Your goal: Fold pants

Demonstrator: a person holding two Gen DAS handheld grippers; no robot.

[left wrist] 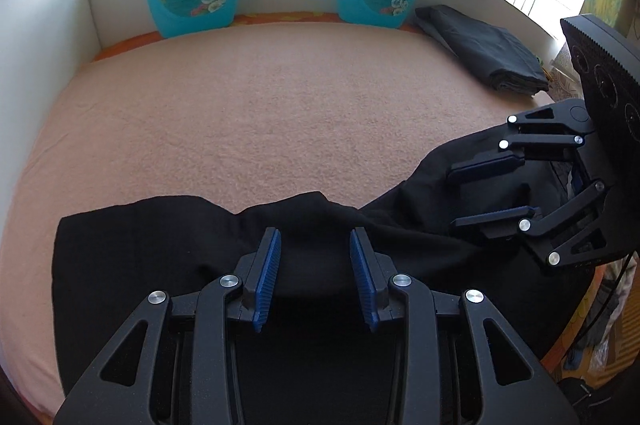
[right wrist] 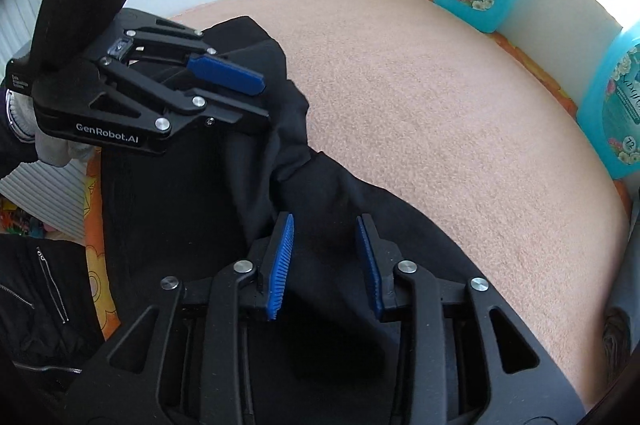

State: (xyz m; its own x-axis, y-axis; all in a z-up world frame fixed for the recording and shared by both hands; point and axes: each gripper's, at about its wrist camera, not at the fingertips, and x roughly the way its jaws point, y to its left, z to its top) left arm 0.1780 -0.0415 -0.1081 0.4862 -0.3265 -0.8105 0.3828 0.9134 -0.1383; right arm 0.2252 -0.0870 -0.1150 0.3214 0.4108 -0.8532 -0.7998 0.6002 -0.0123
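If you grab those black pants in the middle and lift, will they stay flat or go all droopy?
Probably droopy: the black pants already bunch into soft folds on the pink cover. They likely weigh little, being thin cloth. They may drag rather than slide, since the cover looks fuzzy.

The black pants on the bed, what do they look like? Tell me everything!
The black pants are soft, matte cloth, unfolded and rumpled, with a raised wrinkle in the middle. They lie along the near edge of the peach fuzzy blanket. The left gripper and right gripper hang right above them, jaws apart, pinching nothing.
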